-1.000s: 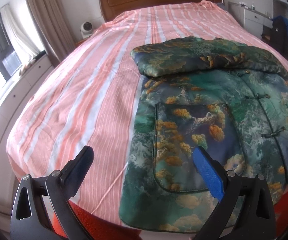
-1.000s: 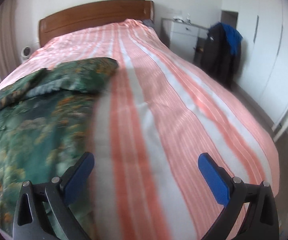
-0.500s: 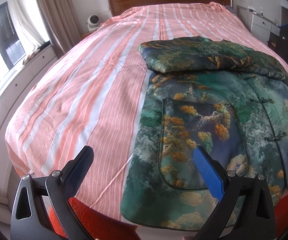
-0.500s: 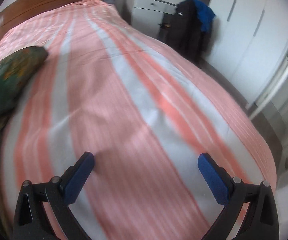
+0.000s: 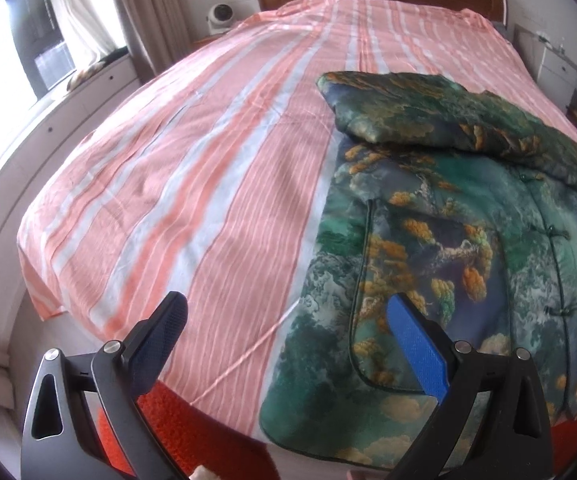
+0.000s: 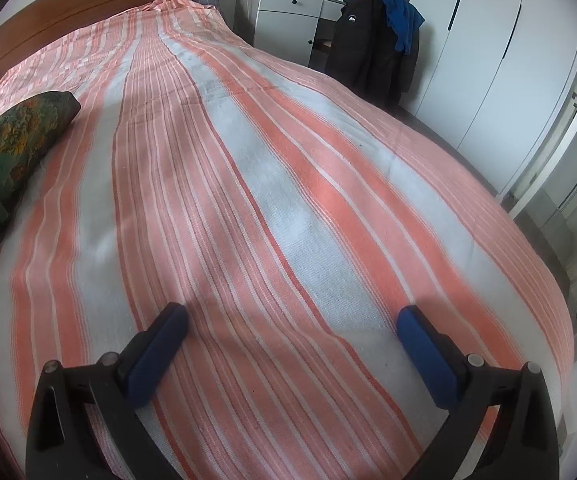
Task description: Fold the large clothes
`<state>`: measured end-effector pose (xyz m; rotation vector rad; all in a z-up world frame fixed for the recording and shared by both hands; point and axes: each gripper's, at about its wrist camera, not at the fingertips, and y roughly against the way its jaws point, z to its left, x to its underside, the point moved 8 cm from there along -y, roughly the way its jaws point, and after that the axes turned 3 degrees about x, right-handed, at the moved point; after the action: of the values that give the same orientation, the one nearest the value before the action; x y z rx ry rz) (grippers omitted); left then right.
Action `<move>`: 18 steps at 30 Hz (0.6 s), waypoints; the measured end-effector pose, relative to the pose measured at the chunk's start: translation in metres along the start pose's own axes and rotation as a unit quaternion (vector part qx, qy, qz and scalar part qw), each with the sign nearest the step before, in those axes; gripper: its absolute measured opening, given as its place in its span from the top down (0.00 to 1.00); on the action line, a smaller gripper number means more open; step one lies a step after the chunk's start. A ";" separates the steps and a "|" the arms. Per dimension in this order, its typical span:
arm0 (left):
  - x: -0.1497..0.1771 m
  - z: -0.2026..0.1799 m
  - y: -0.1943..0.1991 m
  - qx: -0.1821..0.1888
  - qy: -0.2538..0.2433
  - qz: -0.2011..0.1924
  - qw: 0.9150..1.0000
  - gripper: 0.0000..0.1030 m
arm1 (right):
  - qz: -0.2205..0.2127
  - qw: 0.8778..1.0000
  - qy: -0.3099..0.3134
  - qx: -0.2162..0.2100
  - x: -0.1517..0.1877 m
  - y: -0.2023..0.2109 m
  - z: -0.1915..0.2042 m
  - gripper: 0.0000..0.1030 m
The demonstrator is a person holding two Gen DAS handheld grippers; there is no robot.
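- Left gripper [image 5: 288,332] open, empty — jacket [image 5: 448,248] just ahead-right, hem nearest, long axis toward the headboard.
- Right gripper [image 6: 292,332] open over bare bedspread [image 6: 288,200]; jacket far left.

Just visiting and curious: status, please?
Both jaws open, empty. Green jacket flat on bed, sleeves folded across top. Nothing in the way.
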<state>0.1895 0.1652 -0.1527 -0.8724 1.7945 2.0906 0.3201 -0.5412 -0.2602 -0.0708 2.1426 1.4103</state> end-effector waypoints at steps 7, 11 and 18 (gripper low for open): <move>-0.003 0.007 -0.004 -0.004 0.023 -0.001 1.000 0.03 | 0.000 1.000 0.000 0.000 0.001 0.002 -0.002 0.00; -0.003 0.004 -0.002 -0.010 0.011 0.000 1.000 0.03 | 0.000 1.000 0.000 0.000 0.002 0.003 -0.002 0.00; -0.007 0.011 0.004 -0.017 0.022 -0.009 1.000 0.03 | 0.000 1.000 0.000 0.000 0.002 0.003 -0.002 0.00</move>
<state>0.1897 0.1761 -0.1446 -0.9456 1.7711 2.1120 0.3167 -0.5414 -0.2578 -0.0708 2.1430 1.4102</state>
